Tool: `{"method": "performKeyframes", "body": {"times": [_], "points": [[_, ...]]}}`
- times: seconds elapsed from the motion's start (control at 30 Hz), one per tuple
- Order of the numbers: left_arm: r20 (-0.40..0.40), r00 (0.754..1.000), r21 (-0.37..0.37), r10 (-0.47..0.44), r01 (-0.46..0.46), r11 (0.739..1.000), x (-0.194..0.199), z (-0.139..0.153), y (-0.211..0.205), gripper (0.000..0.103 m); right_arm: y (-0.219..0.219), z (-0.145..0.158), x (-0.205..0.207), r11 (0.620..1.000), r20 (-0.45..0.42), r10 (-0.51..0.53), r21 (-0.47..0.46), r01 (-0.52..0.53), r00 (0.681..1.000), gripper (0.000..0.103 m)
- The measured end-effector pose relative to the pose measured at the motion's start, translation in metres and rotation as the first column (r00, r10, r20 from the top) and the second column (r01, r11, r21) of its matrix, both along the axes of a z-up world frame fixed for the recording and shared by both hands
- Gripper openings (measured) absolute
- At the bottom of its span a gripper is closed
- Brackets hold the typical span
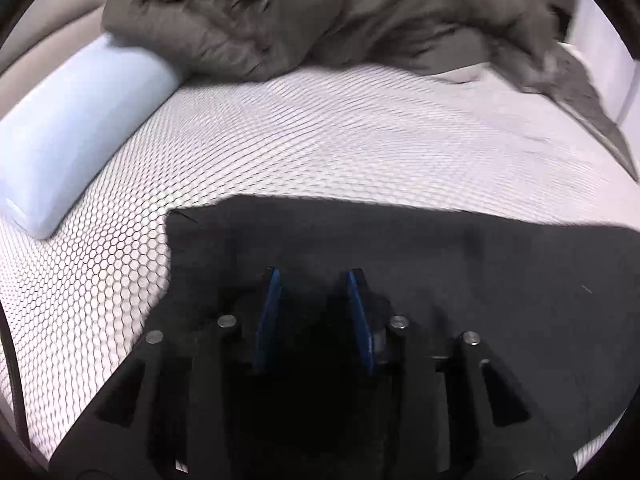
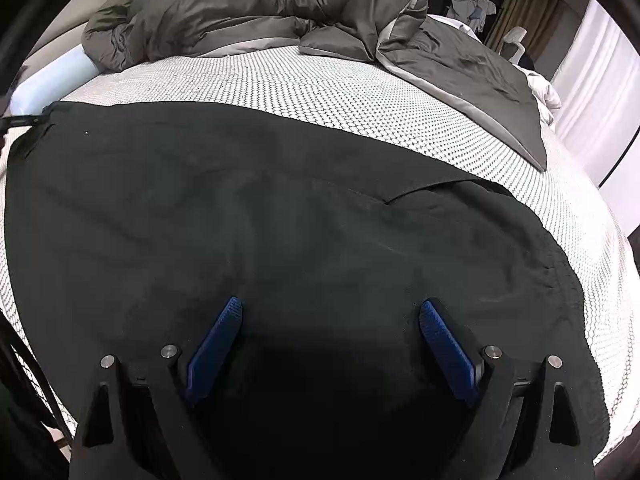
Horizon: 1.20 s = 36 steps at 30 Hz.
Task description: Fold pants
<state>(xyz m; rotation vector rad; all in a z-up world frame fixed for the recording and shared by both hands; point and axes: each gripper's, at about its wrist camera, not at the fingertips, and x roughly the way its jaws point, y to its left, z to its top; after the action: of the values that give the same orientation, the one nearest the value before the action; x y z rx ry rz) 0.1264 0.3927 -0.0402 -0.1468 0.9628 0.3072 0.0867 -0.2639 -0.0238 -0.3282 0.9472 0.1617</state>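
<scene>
Black pants [image 2: 260,216] lie spread flat on the white honeycomb-patterned bed [image 2: 320,92], folded once lengthwise with an edge showing at the right. In the left wrist view the pants [image 1: 440,264] fill the lower right. My left gripper [image 1: 314,276] hovers low over the pants near their left edge, its blue pads a narrow gap apart with nothing visibly between them. My right gripper [image 2: 330,306] is wide open and empty above the middle of the pants.
A crumpled grey duvet [image 2: 260,12] lies along the far side of the bed and down the right. A pale blue bolster pillow [image 1: 76,128] lies at the left. Curtains [image 2: 592,80] and a chair stand beyond the bed on the right.
</scene>
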Motion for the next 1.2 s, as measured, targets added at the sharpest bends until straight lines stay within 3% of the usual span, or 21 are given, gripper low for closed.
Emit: {"method": "performKeyframes", "body": {"times": [0.13,0.23,0.3,0.37,0.4,0.47,0.57,0.67,0.8,0.87,0.97,1.03,1.1,1.17,1.2], "points": [[0.009,0.998,-0.130,0.056,-0.054,0.990,0.017,-0.002,0.033,0.030,-0.003,-0.001,0.000,1.000,-0.008,-0.001,0.018,0.001,1.000,0.092],[0.040,0.998,-0.082,0.046,-0.043,0.996,0.004,0.012,0.016,0.032,-0.002,0.000,0.001,1.000,-0.010,-0.002,0.017,0.002,1.000,0.092],[0.072,0.997,-0.080,0.009,-0.003,0.997,-0.015,0.020,-0.001,0.040,-0.004,0.004,0.000,1.000,-0.001,-0.003,0.026,0.003,1.000,0.092],[0.088,0.996,-0.057,-0.005,0.010,0.998,-0.037,0.028,-0.023,0.062,-0.011,0.013,-0.008,0.999,0.029,-0.017,0.040,0.016,0.999,0.092],[0.110,0.994,-0.041,-0.020,0.025,0.999,-0.051,0.033,-0.037,0.067,-0.017,0.018,-0.013,0.998,0.043,-0.029,0.063,0.027,0.999,0.092],[0.155,0.986,-0.032,-0.067,0.073,0.997,-0.074,0.044,-0.068,0.087,-0.040,0.031,-0.033,0.986,0.083,-0.089,0.152,0.075,0.993,0.092],[0.233,0.962,-0.036,-0.143,0.156,0.987,-0.098,0.057,-0.108,0.101,-0.093,0.046,-0.069,0.922,0.117,-0.247,0.334,0.196,0.962,0.092],[0.316,0.930,-0.088,-0.189,0.228,0.970,-0.108,0.063,-0.150,0.102,-0.152,0.052,-0.106,0.797,0.092,-0.407,0.521,0.304,0.909,0.092],[0.351,0.902,-0.081,-0.251,0.297,0.952,-0.110,0.060,-0.212,0.102,-0.196,0.047,-0.127,0.708,0.026,-0.495,0.591,0.386,0.868,0.092],[0.351,0.898,-0.091,-0.266,0.315,0.945,-0.101,0.053,-0.238,0.102,-0.212,0.037,-0.127,0.649,-0.034,-0.512,0.640,0.412,0.859,0.092],[0.311,0.909,-0.165,-0.277,0.339,0.926,-0.076,0.030,-0.278,0.102,-0.231,0.013,-0.118,0.554,-0.138,-0.552,0.677,0.485,0.822,0.090],[0.281,0.907,-0.173,-0.313,0.369,0.913,-0.069,0.018,-0.304,0.102,-0.238,0.002,-0.112,0.499,-0.141,-0.550,0.735,0.460,0.823,0.088],[0.238,0.899,-0.136,-0.367,0.405,0.904,-0.062,0.006,-0.328,0.102,-0.243,0.001,-0.106,0.461,-0.141,-0.554,0.768,0.444,0.820,0.085],[0.197,0.903,-0.081,-0.381,0.402,0.912,-0.057,-0.004,-0.342,0.102,-0.243,0.005,-0.098,0.426,-0.132,-0.533,0.812,0.399,0.836,0.077],[0.180,0.911,-0.070,-0.371,0.388,0.919,-0.058,-0.009,-0.347,0.102,-0.241,0.007,-0.093,0.421,-0.136,-0.532,0.814,0.401,0.836,0.065]]}}
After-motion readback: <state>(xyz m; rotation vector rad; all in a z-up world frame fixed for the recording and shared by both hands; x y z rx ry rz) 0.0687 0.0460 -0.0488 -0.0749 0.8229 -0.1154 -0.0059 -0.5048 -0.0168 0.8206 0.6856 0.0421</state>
